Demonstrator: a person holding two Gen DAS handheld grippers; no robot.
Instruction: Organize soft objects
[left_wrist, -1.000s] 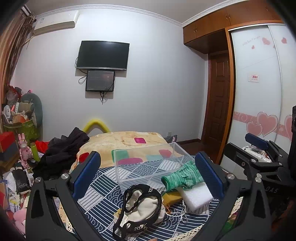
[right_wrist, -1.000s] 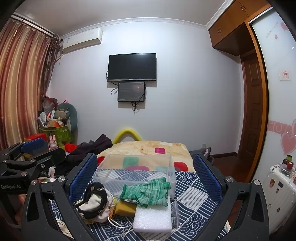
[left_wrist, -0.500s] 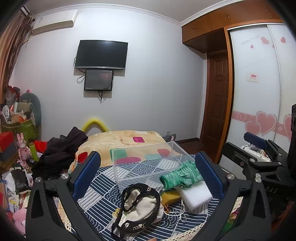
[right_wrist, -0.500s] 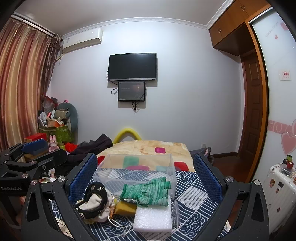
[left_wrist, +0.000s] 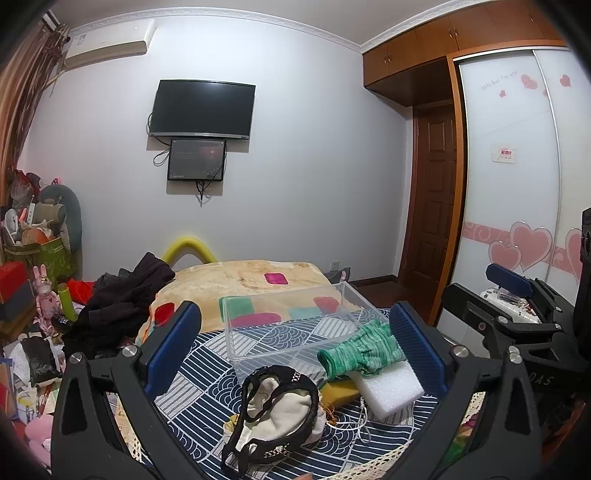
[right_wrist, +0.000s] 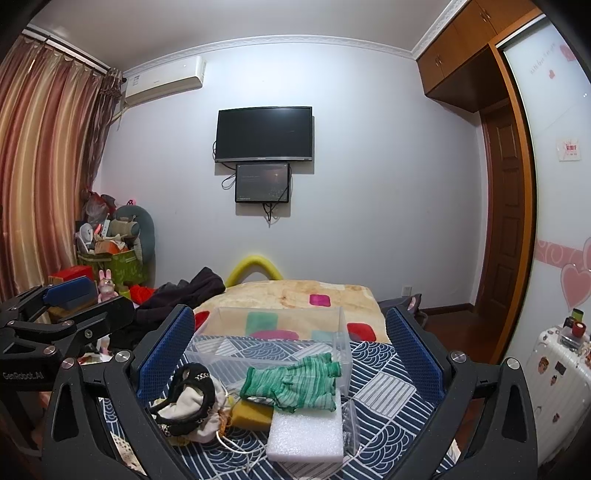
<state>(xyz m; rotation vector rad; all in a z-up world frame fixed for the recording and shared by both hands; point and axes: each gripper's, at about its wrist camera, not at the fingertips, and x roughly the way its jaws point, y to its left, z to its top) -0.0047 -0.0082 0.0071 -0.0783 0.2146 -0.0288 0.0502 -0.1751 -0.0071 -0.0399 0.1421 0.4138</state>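
On the blue patterned cloth (left_wrist: 207, 373) (right_wrist: 384, 391) lies a pile of soft things: a cream cloth with black straps (left_wrist: 277, 410) (right_wrist: 192, 398), green striped gloves (left_wrist: 360, 350) (right_wrist: 295, 382), a white foam block (left_wrist: 391, 387) (right_wrist: 304, 434) and a yellow sponge (left_wrist: 340, 393) (right_wrist: 251, 413). A clear plastic box (left_wrist: 291, 325) (right_wrist: 273, 339) stands behind them. My left gripper (left_wrist: 293, 350) is open and empty above the pile. My right gripper (right_wrist: 290, 350) is open and empty, also above the pile.
A beige blanket (left_wrist: 240, 280) (right_wrist: 295, 295) covers the bed beyond the box. Dark clothes (left_wrist: 122, 299) (right_wrist: 184, 291) lie at its left. Cluttered boxes and toys (left_wrist: 33, 266) stand at far left. A white suitcase (right_wrist: 554, 373) stands at right, near the wardrobe door (left_wrist: 517, 184).
The left view has shifted slightly, so the pile sits a little left and higher in the frame. The right view is nearly unchanged. Both grippers stay open.
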